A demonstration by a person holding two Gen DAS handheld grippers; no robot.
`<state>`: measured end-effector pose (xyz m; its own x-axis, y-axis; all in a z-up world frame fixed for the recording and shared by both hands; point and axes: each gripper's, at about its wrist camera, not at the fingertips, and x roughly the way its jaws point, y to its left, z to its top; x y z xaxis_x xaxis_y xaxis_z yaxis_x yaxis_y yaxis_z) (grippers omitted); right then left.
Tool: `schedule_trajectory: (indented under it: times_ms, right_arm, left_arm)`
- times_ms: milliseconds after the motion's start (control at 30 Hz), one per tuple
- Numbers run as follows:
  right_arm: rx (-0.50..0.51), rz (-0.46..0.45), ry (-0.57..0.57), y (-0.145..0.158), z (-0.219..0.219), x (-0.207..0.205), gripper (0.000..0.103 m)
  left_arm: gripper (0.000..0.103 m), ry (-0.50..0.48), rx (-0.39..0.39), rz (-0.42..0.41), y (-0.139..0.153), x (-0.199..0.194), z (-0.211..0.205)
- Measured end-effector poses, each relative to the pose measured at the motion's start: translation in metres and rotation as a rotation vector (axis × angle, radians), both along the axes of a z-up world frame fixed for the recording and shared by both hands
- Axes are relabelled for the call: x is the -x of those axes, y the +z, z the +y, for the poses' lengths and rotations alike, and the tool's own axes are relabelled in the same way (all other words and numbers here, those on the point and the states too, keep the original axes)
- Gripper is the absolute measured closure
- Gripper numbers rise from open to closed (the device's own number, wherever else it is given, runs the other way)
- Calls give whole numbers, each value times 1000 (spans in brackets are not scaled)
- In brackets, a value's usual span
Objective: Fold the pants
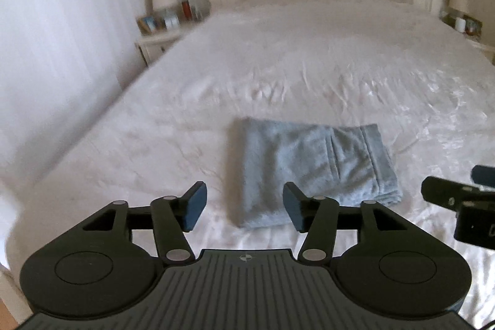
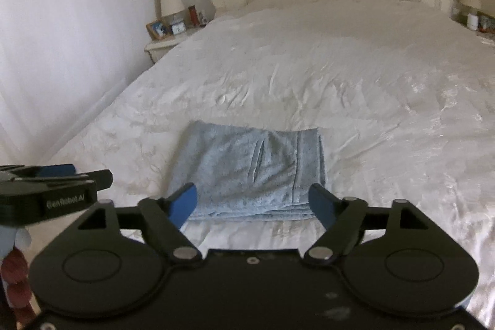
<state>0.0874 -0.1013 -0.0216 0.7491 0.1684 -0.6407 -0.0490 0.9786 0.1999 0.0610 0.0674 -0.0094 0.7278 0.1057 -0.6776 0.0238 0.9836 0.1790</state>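
Left tongs (image 1: 244, 207) stand apart, empty, above the bed (image 1: 278, 64). Right tongs (image 2: 253, 204) gape wider, also empty. Folded blue pants (image 2: 250, 172) lie flat on the bedspread at twelve o'clock, touching neither.

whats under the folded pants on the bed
The pants lie flat on the white bedcover, which shows all around them. Stacked fabric layers show at their near edge. Whether anything else lies beneath cannot be seen; the pants cover that patch.
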Motion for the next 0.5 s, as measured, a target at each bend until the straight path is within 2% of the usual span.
schedule_trajectory:
  times_ms: [67,133,333,500]
  right_arm:
    - [18,-21,-23,9,0,9,12]
    - [44,-23,-56,18,1,19,1]
    - [127,42,-60,25,5,30,1]
    - [118,41,-53,29,3,45,1]
  left_arm:
    - [43,-13,14,2,5,6,-3]
    - [43,-23,46,30,9,8,-4]
    - [43,-5,109,147,12,16,-8]
    - [43,33,124,196,10,31,-9]
